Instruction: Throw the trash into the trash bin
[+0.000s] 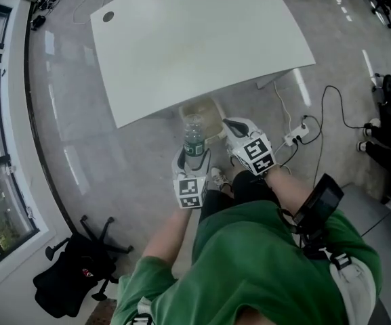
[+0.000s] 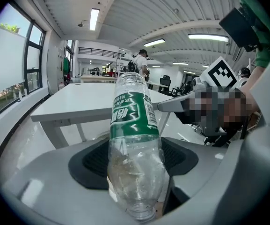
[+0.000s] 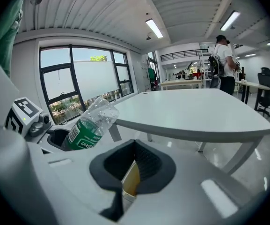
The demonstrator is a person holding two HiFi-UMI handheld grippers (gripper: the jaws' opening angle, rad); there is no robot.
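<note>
A: Count?
B: One bottle [image 2: 134, 139], one trash bin [image 1: 206, 113], two grippers. Left gripper [image 1: 193, 157] is clamped on the bottle's neck end, base pointing away, near the bin at the table [image 1: 195, 39] edge.
A: Right gripper [image 3: 131, 173]?
B: Jaws nearly closed. Tan sliver in the slit, possibly the bin behind; can't tell.

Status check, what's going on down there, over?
Left gripper shut on bottle. Right gripper shut, looks empty. Bin just ahead under table edge, nothing blocking.
</note>
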